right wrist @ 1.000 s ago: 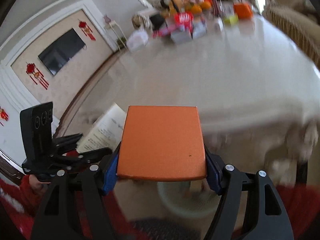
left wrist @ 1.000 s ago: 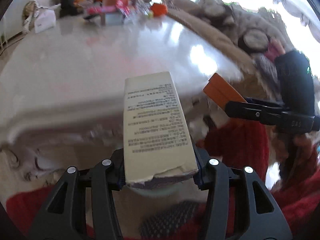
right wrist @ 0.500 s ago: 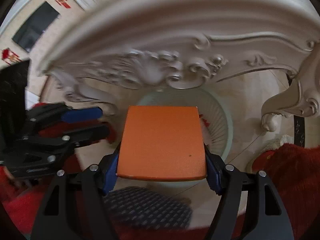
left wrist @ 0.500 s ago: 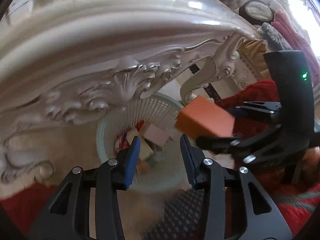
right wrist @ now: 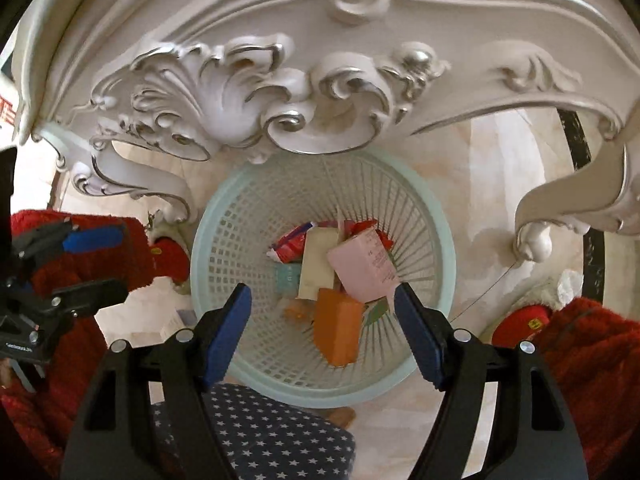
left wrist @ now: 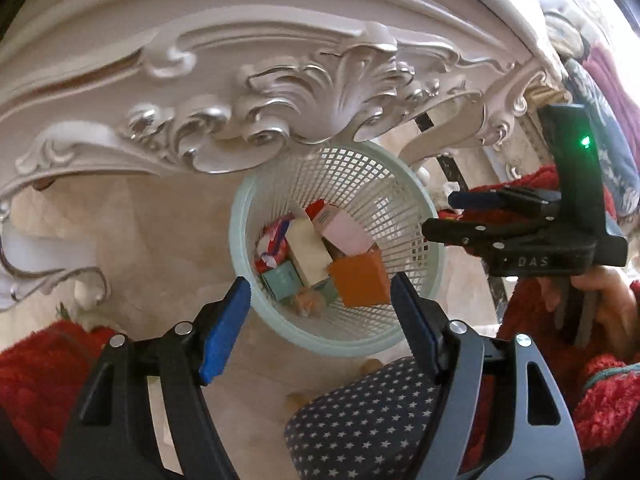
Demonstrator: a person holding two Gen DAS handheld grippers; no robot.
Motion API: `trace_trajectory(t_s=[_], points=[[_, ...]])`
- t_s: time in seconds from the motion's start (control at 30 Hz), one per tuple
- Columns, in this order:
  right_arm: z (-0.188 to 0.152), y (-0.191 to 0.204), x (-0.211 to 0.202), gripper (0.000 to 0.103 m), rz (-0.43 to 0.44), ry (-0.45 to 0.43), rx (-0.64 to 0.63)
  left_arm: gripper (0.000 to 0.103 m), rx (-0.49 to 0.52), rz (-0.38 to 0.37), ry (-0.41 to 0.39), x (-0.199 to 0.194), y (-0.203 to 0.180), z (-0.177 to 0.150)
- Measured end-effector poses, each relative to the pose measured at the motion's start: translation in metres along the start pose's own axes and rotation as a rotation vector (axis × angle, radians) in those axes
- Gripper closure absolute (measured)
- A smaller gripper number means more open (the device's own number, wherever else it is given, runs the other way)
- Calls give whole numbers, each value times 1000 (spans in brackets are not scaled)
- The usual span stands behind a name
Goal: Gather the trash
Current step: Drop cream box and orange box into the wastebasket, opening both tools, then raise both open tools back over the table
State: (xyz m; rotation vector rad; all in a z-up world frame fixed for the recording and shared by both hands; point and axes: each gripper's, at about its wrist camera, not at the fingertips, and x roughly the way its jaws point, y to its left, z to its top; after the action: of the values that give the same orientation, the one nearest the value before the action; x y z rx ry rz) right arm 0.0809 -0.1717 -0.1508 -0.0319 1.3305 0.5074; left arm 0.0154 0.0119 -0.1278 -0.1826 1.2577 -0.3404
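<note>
Both claws, left and right, now hang apart and empty, the left still widening; the orange box and cream carton have landed in the wastebasket, so more trash remains to fetch.

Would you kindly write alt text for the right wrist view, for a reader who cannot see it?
The right gripper hangs open and empty above a pale green mesh wastebasket holding an orange box, a pink box, a cream box and red wrappers. A carved white table arches overhead.
</note>
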Motion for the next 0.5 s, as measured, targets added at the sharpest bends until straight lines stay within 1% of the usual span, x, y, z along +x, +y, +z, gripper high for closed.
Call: trace_trajectory(t_s=[0.07,0.1,0.17,0.23,0.27,0.3,0.33,0.37,0.4,0.47,0.5], points=[[0,4,-8,33,-8,-18,-2,32,14,7,-6,-6,-4,-2],[-1,8,-19,33,4,-40,-10,32,28,11,-13,-11,-8,-3],[-5,15,-42,33,55,-89,-19,32,60,13,-42,-27,-19,-3],[-7,24,-76,33,100,-162,-37,32,81,3,-95,-51,-29,0],[-7,29,-93,33,108,-201,-54,32,86,-4,-124,-66,-32,2],[-5,33,-113,33,95,-246,-73,32,88,-9,-151,-80,-34,5],[-2,35,-126,28,83,-277,-85,32,91,-6,-182,-95,-35,12],[3,35,-138,25,66,-313,-93,32,97,5,-212,-110,-36,19],[11,34,-153,24,44,-360,-93,32,110,30,-255,-128,-35,32],[28,29,-173,24,42,-424,-83,32,144,78,-319,-152,-32,58],[41,24,-184,24,54,-471,-78,27,161,100,-344,-160,-30,70]])
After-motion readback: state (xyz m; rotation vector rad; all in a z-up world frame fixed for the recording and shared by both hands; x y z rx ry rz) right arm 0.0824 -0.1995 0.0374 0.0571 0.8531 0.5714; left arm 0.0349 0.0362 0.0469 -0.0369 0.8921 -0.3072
